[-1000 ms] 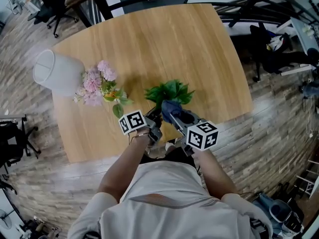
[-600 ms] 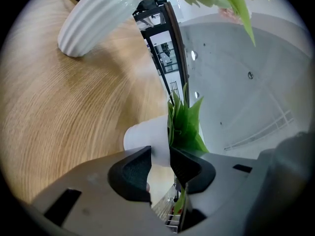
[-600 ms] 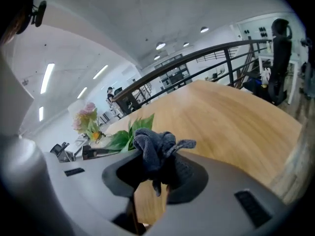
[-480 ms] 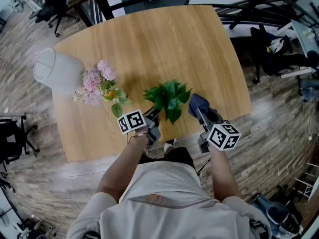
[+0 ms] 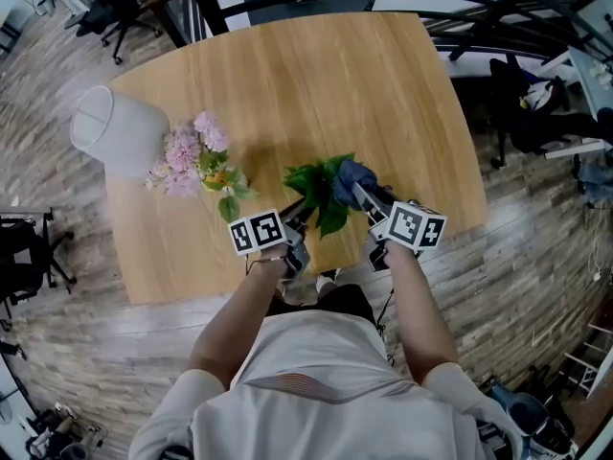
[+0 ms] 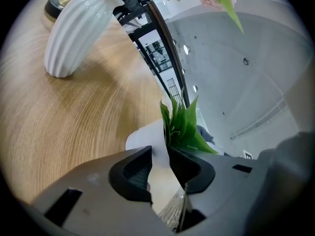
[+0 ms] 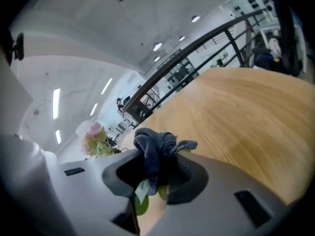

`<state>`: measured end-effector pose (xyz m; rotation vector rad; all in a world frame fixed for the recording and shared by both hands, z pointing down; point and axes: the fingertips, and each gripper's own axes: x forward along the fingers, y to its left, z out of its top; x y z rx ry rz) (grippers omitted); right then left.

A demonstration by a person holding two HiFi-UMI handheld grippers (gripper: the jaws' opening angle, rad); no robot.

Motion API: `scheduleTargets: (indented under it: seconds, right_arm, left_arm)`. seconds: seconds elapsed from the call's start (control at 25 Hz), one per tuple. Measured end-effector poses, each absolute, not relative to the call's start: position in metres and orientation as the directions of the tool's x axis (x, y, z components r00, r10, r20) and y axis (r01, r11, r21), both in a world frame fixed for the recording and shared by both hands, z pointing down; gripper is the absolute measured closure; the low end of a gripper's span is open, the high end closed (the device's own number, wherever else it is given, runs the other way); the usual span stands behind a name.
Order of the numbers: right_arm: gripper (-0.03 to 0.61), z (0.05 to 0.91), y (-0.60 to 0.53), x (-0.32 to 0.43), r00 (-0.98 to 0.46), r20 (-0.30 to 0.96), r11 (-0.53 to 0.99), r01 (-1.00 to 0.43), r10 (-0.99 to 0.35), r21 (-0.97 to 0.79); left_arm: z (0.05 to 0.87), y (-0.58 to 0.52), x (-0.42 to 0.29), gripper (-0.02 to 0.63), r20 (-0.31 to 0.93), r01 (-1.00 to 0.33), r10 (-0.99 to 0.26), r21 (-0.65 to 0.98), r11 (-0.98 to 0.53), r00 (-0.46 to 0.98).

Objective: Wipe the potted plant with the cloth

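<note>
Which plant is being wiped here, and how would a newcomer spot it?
On the wooden table, look near the edge closest to the person. The potted plant sits there, right of the white ribbed vase of pink flowers. Unlike that bouquet it is all plain green leaves, no blooms, with a blue-grey cloth against them.

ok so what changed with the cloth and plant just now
The right gripper, shut on the blue cloth, swung out to the right of the plant, then came back against its leaves. The left gripper stayed on the white pot, its jaws just closing slightly with the pot between them. The vase and flowers have not moved.
</note>
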<state>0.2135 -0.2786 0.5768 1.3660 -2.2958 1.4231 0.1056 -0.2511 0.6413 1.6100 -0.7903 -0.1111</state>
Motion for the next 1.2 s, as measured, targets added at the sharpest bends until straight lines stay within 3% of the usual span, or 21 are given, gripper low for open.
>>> scheduleTargets:
  seconds: [0.16, 0.36, 0.56, 0.72, 0.84, 1.0, 1.2]
  right_arm:
    - [0.422, 0.592, -0.262, 0.247, -0.535, 0.545, 0.029, -0.730, -0.646, -0.682]
    - [0.422, 0.585, -0.253, 0.280, -0.436, 0.570, -0.007, -0.790, -0.696, -0.613]
    - [0.422, 0.518, -0.283, 0.255, -0.508, 0.402, 0.178, -0.761, -0.762, -0.624]
    - [0.422, 0.495, -0.307, 0.201, -0.651, 0.313, 0.332, -0.671, -0.692, -0.663]
    - [0.422, 0.531, -0.321, 0.185, -0.667, 0.398, 0.287, -0.675, -0.629, -0.679]
    - [0.422, 0.576, -0.326, 0.218, -0.535, 0.530, 0.140, -0.779, -0.658, -0.612]
    - [0.423, 0.580, -0.328, 0.268, -0.344, 0.571, 0.040, -0.878, -0.745, -0.477]
  left_arm:
    - [0.640, -0.258, 0.099, 0.502, 0.365, -0.437, -0.557, 0.899, 0.003, 0.746]
    - [0.639, -0.260, 0.100, 0.503, 0.372, -0.455, -0.548, 0.890, -0.019, 0.749]
    - [0.639, -0.260, 0.101, 0.503, 0.370, -0.454, -0.541, 0.891, -0.023, 0.755]
    - [0.639, -0.261, 0.101, 0.503, 0.373, -0.460, -0.540, 0.888, -0.029, 0.754]
    - [0.639, -0.261, 0.101, 0.503, 0.375, -0.462, -0.540, 0.886, -0.031, 0.754]
    - [0.639, -0.261, 0.102, 0.503, 0.370, -0.464, -0.543, 0.885, -0.042, 0.754]
    - [0.639, -0.262, 0.101, 0.503, 0.367, -0.466, -0.546, 0.884, -0.049, 0.753]
